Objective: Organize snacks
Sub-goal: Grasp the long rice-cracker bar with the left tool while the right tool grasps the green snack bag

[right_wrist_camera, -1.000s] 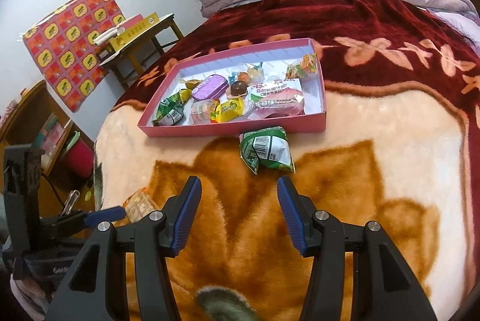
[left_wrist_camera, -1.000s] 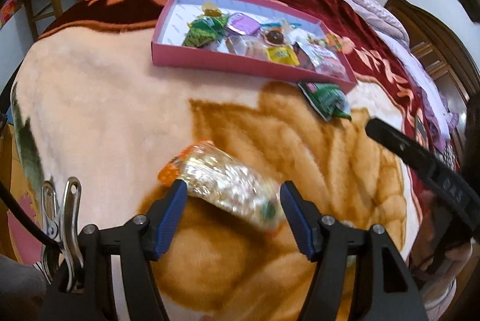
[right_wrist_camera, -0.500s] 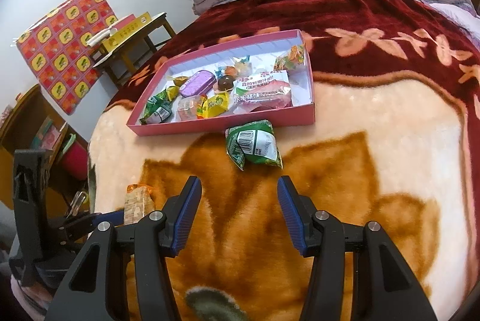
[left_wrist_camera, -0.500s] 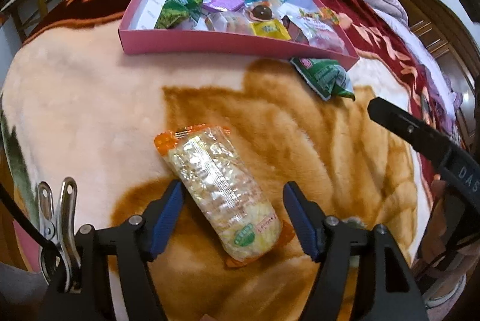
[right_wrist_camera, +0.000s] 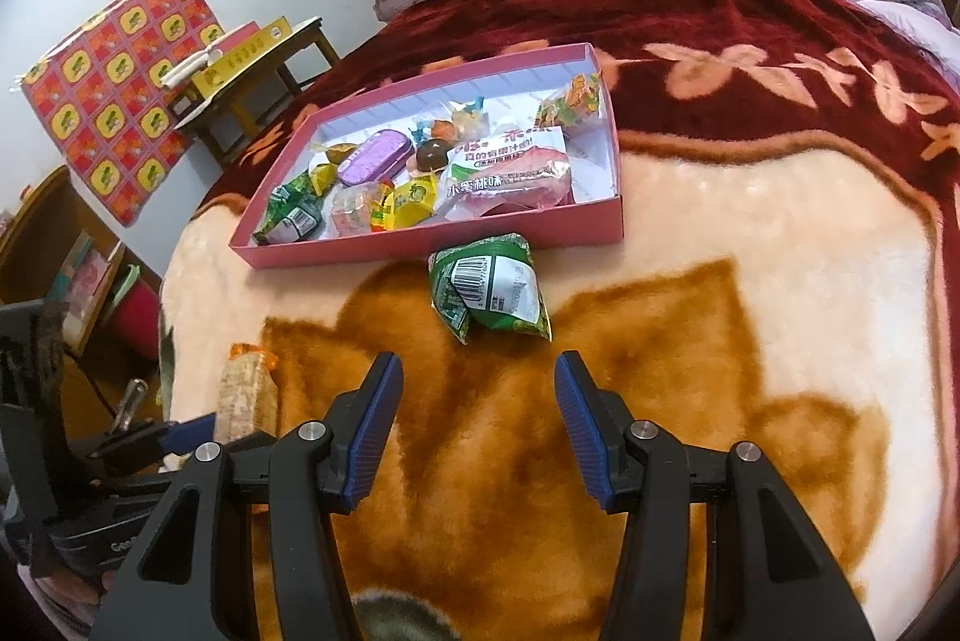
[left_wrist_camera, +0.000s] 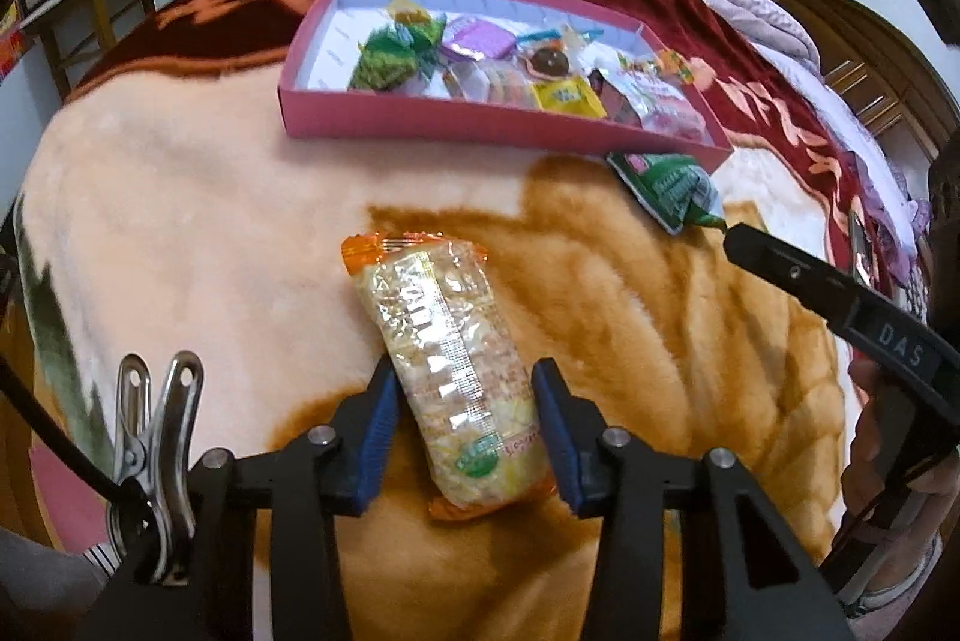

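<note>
The left gripper (left_wrist_camera: 463, 431) is straddling the near half of one long clear rice-cracker packet (left_wrist_camera: 444, 359) with orange crimped ends, which is lying on the plush blanket (left_wrist_camera: 180, 233); the blue pads (left_wrist_camera: 378, 431) are sitting just beside the wrapper on either side, and whether they are pressing it cannot be told from the left wrist view. The right wrist view is showing the same packet only as a narrow edge-on strip at lower left, next to the left gripper body. The right gripper (right_wrist_camera: 477, 425) is standing with its fingers spread wide and holding nothing, hovering over the brown patch of blanket. One green snack pouch (right_wrist_camera: 489, 293) is lying outside the pink tray (right_wrist_camera: 432, 242), just beside its near wall (the barcode label is readable only in the right wrist view). Inside the tray the right wrist view is showing one purple tin (right_wrist_camera: 375, 158), one round chocolate piece (right_wrist_camera: 433, 154), one large pink-and-white packet (right_wrist_camera: 510, 179) and one further green pouch (right_wrist_camera: 291, 215), plus several small wrapped sweets too jumbled to count.
</note>
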Tool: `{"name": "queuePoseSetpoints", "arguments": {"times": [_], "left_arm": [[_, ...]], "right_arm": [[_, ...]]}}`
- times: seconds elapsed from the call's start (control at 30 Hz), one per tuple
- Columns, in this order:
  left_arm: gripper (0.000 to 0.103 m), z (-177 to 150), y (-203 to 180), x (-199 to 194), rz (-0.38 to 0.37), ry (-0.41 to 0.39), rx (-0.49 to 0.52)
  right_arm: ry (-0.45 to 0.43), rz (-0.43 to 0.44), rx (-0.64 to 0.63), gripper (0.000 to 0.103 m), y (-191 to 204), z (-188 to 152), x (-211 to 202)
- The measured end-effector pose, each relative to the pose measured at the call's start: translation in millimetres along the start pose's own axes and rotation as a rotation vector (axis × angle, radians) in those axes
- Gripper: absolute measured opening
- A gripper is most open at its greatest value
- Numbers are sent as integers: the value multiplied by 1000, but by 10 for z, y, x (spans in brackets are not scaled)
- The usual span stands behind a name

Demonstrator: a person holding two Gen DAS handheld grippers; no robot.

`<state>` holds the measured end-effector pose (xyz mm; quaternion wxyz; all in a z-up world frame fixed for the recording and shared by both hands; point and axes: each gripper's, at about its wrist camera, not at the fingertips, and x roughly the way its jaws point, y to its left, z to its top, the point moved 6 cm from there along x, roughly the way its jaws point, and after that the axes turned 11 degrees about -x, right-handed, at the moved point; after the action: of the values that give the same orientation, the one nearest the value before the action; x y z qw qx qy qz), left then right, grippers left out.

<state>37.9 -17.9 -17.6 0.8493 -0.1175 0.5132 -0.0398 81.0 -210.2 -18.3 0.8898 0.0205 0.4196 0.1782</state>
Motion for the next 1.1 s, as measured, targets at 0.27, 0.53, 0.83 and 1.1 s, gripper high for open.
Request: {"name": "queuePoseSetpoints", "arguments": {"times": [0.27, 0.53, 0.83, 1.1], "left_arm": [[47, 121, 81, 69, 26, -43, 12], [46, 124, 58, 122, 19, -69, 45], [46, 114, 54, 125, 2, -87, 57], [46, 93, 35, 127, 8, -109, 78]], "right_arm": [[26, -28, -19, 54, 4, 81, 177], [49, -46, -31, 54, -3, 162, 355], [35, -30, 2, 54, -51, 139, 452], [-10, 13, 65, 54, -119, 128, 430]]}}
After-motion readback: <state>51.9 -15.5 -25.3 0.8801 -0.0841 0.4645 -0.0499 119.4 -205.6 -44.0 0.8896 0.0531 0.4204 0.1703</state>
